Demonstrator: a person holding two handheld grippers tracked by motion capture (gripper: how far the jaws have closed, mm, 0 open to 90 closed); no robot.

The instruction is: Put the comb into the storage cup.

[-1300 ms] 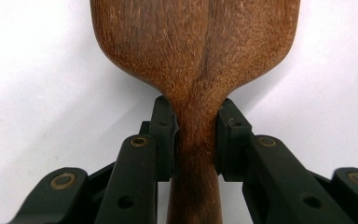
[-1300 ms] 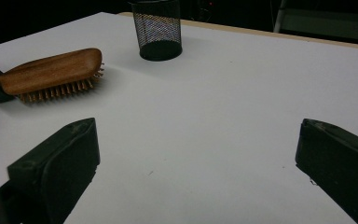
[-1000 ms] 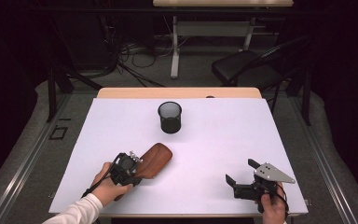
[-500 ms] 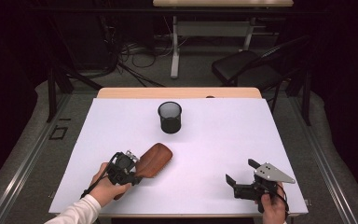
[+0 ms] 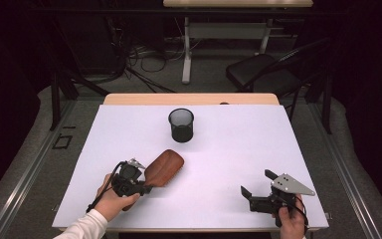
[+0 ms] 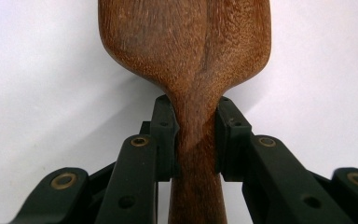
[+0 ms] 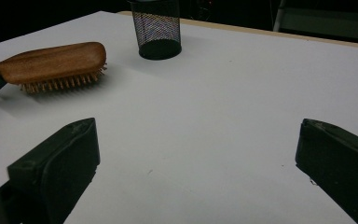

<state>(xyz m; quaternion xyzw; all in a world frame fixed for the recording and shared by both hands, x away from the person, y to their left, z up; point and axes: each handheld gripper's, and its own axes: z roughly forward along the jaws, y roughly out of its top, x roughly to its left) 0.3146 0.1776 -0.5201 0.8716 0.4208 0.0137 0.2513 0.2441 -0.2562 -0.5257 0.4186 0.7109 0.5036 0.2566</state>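
We see the left gripper (image 5: 146,185) clamped on the neck of the wooden brush (image 5: 165,167), brush at the near left of the white table (image 5: 238,149), bristles down, mesh cup (image 5: 181,125) well beyond it, right gripper (image 5: 257,189) near right, jaws wide apart, holding nothing.

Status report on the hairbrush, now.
Left tongs shut on hairbrush at its neck, bristles down. Right tongs open, holding nothing. Mesh cup upright beyond the brush, apart from it. Table between them bare.
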